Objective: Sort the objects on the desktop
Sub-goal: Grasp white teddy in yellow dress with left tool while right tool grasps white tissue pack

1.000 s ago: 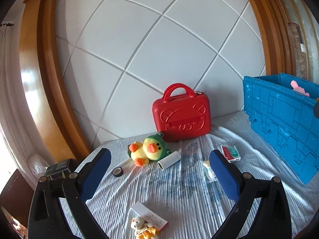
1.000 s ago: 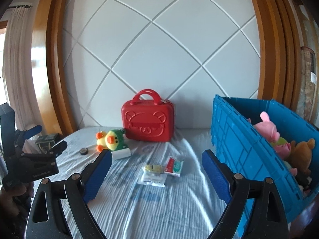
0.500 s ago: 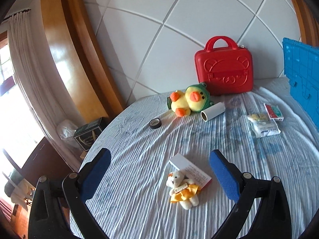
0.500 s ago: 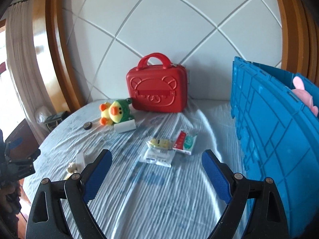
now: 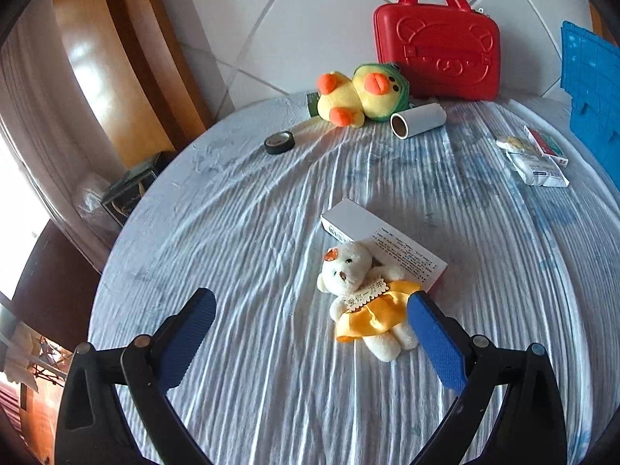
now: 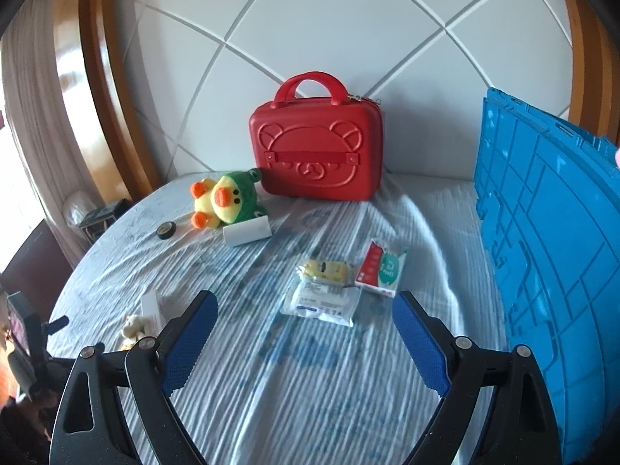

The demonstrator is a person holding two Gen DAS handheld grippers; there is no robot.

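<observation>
A small white teddy bear in a yellow dress [image 5: 366,295] lies on the white cloth, leaning on a white box [image 5: 381,242]. My left gripper [image 5: 310,335] is open and empty, just in front of the bear, its right finger beside the dress. My right gripper [image 6: 302,339] is open and empty above the cloth, short of a white packet [image 6: 321,304], a yellow packet [image 6: 323,269] and a red-green pack [image 6: 381,267]. A yellow duck plush [image 5: 362,95], a white roll [image 5: 418,119] and black tape [image 5: 279,142] lie farther back.
A red bear-embossed case [image 6: 317,153] stands against the padded wall. A blue crate [image 6: 550,240] stands at the right. A dark box [image 5: 130,190] sits off the table's left edge. The left gripper also shows in the right wrist view [image 6: 27,341].
My left gripper has swung left and down toward the teddy bear, which now lies between its fingers' reach. My right gripper has tilted down and moved closer to the packets.
</observation>
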